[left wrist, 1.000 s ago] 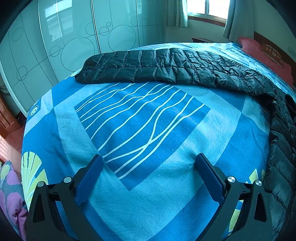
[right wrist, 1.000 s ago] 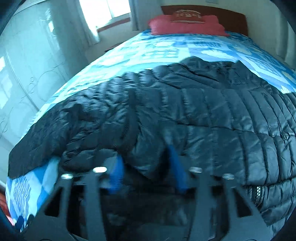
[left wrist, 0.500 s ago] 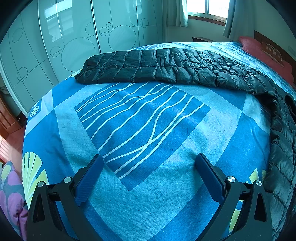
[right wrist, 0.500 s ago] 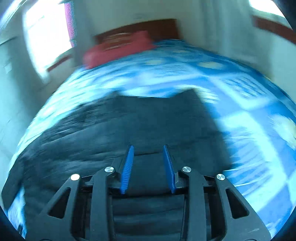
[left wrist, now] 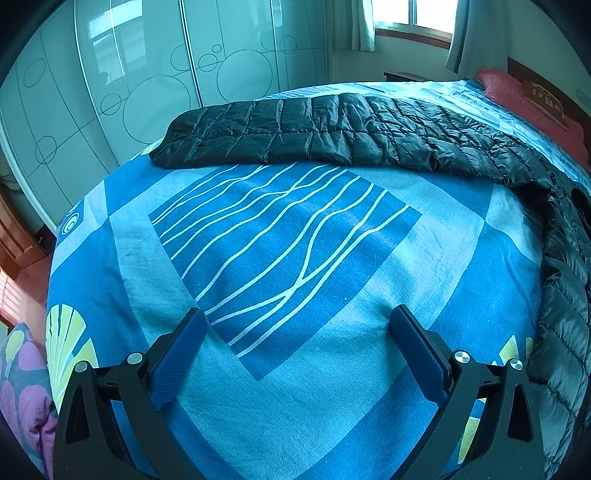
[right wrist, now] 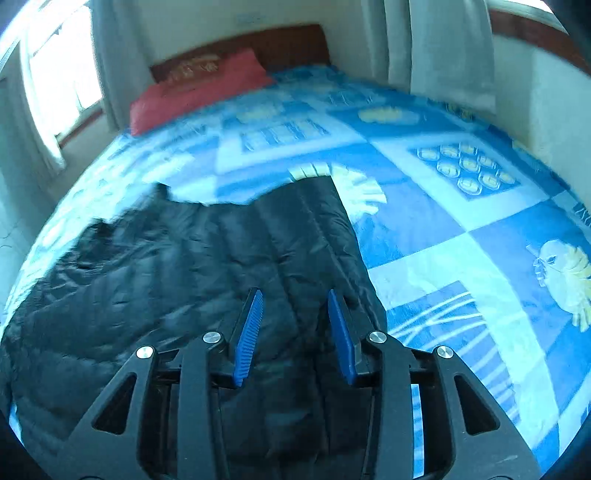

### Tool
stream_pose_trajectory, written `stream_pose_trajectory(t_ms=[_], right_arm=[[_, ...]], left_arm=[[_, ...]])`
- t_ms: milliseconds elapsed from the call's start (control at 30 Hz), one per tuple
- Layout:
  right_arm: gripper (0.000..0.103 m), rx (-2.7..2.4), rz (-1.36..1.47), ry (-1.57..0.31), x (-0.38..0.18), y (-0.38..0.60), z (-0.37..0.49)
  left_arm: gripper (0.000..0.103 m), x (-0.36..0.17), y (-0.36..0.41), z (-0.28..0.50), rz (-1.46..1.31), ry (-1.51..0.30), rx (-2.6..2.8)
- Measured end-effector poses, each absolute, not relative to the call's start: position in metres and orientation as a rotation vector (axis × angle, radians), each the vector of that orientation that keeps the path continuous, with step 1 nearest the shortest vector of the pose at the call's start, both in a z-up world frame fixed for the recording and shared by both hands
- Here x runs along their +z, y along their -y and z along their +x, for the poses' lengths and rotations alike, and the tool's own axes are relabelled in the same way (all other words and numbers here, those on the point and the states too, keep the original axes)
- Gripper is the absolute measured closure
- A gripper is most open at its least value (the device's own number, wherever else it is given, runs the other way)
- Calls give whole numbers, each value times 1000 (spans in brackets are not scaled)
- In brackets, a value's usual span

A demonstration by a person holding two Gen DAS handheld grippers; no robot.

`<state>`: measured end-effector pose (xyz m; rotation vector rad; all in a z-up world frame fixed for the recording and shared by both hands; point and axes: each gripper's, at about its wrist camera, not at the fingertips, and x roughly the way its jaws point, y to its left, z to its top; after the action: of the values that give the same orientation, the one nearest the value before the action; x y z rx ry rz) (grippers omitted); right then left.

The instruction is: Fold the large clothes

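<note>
A black quilted down jacket (left wrist: 369, 133) lies spread on a bed covered by a blue patterned bedspread (left wrist: 295, 258). In the left wrist view one long sleeve reaches across the far side of the bed toward the left, and the body of the garment runs down the right edge of the picture, close beside the right finger mount. In the right wrist view the jacket (right wrist: 184, 266) fills the near left part of the bed, its right edge lying against a white and blue checked stretch of the bedspread (right wrist: 461, 229).

The left gripper (left wrist: 297, 345) hovers with its jaws wide apart over bare bedspread, holding nothing. The right gripper (right wrist: 295, 326) is part open, its blue pads on either side of a strip of jacket; whether they touch the fabric cannot be told, as this view is blurred.

Only the left wrist view shows the glass wardrobe doors (left wrist: 129, 92) with circle patterns at far left and a purple floral cloth (left wrist: 22, 387) at near left. Both views show the red pillow (right wrist: 199, 88) at the wooden headboard (right wrist: 258, 44) and curtained windows (left wrist: 410, 18).
</note>
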<state>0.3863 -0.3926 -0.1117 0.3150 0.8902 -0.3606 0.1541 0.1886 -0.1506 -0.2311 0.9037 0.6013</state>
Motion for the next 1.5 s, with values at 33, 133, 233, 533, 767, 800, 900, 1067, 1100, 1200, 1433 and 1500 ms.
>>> stream_pose_trajectory(t_ms=[33, 133, 233, 533, 767, 800, 900, 1067, 1100, 1200, 1433, 1500], right_arm=[[65, -358, 299, -911, -120, 394, 391], [65, -358, 240, -879, -99, 376, 383], [56, -304, 253, -812, -83, 350, 356], [53, -306, 164, -887, -119, 308, 344], [35, -263, 222, -843, -98, 288, 315], [35, -266, 208, -841, -99, 286, 315], [35, -297, 194, -840, -106, 286, 319], [29, -307, 207, -875, -130, 295, 328], [29, -310, 198, -874, -129, 294, 328], [28, -312, 191, -870, -131, 293, 327], [27, -319, 169, -862, -132, 290, 324], [27, -322, 165, -860, -132, 288, 324]], left_arm=[[4, -151, -189, 154, -230, -904, 602], [4, -151, -189, 154, -231, -904, 601], [4, -151, -189, 154, -229, -905, 603], [4, -151, -190, 154, -231, -905, 603], [4, -151, -189, 154, -232, -902, 603], [4, -151, -189, 154, -233, -902, 603], [4, -150, -189, 153, -236, -901, 601], [4, -150, -190, 153, -243, -906, 598], [4, -150, -190, 153, -247, -910, 596], [4, -149, -192, 154, -256, -918, 588], [5, -131, -244, 150, -358, -842, 542], [5, -131, -277, 149, -438, -797, 545]])
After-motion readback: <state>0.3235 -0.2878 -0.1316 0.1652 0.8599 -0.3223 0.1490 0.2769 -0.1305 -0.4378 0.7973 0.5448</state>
